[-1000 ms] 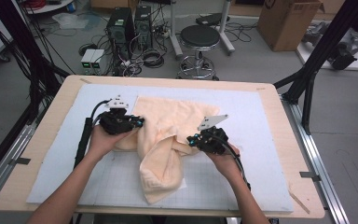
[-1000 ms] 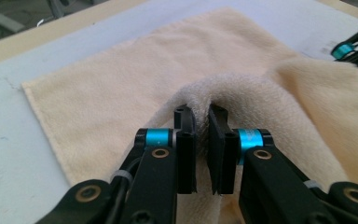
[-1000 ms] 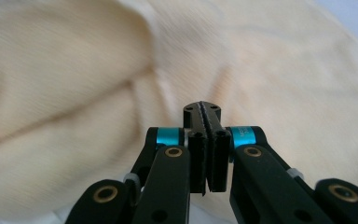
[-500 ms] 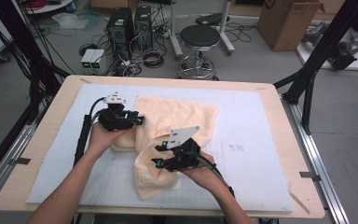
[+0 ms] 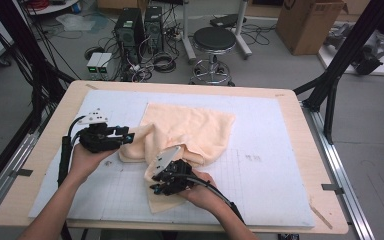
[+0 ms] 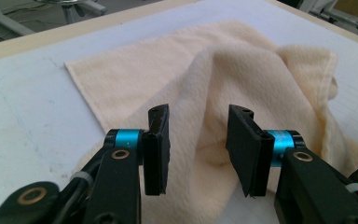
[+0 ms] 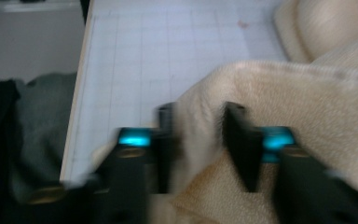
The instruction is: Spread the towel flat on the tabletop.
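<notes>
A peach towel [image 5: 190,127] lies rumpled on the white mat [image 5: 270,165], partly folded over itself. My left gripper [image 5: 128,135] is at the towel's left edge and points right. In the left gripper view its jaws have just been opening. This left gripper [image 6: 198,112] is open, with the towel [image 6: 135,79] lying beyond the pads. My right gripper [image 5: 154,189] is over the towel's near flap. In the blurred right gripper view a raised fold of the towel [image 7: 307,93] fills the gap of the right gripper [image 7: 198,109], whose jaws have just been closing on it.
The mat has a printed grid and lies on a wooden table [image 5: 300,125]. Black frame posts [image 5: 340,65] stand at both sides. On the floor behind are a stool [image 5: 215,42], computer cases [image 5: 140,25] and a cardboard box [image 5: 310,22].
My right gripper has moved left and toward the near edge, dragging the towel's right part over itself. My left gripper has backed off to the left, off the towel.
</notes>
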Motion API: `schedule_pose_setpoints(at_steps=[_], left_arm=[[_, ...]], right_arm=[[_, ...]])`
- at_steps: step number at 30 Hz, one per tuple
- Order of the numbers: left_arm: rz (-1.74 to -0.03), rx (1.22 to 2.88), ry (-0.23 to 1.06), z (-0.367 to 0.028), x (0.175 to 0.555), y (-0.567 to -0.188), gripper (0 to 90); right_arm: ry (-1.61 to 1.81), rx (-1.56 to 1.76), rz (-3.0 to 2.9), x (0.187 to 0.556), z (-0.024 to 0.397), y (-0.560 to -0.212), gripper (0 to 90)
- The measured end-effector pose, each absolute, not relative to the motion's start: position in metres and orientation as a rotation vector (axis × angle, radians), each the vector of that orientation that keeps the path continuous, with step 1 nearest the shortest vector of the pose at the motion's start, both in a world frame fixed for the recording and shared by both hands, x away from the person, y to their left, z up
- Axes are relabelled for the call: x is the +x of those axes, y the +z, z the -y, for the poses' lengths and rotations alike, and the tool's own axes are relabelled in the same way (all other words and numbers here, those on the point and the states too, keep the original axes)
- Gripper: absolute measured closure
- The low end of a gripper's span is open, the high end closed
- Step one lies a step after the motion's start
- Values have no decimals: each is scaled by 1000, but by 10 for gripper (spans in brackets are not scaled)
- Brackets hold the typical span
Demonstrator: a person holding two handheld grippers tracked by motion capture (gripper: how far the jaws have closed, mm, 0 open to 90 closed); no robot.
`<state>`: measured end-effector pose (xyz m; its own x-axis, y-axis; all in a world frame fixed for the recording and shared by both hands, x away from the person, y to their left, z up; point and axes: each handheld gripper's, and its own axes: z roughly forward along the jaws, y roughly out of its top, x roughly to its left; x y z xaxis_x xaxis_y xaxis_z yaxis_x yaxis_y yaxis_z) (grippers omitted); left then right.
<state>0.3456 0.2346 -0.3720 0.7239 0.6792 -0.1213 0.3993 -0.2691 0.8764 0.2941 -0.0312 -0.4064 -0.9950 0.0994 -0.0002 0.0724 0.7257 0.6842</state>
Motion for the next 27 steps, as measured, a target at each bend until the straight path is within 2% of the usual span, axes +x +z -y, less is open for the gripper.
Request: schedule_pose_setpoints(at_steps=[1,3,7,13,16,21,27], left_arm=[[-826,1898,338,-235,342,-375,589],[-809,1916,337,-234,335,-379,580],[-767,1934,310,-228,323,-385,579],[-714,1965,250,-204,316,-397,589],[-689,2023,247,-190,318,-405,583],[-712,2068,277,-174,328,-417,505],[-809,2088,334,-162,348,-430,530]], right_arm=[[1130,136,-2889,294,32,-407,810],[1166,144,-2878,296,36,-404,837],[1303,219,-2743,303,58,-385,841],[1447,499,-2492,323,123,-359,840],[1398,616,-2417,332,156,-356,840],[1394,769,-2340,343,203,-359,841],[1388,784,-2347,347,209,-363,839]])
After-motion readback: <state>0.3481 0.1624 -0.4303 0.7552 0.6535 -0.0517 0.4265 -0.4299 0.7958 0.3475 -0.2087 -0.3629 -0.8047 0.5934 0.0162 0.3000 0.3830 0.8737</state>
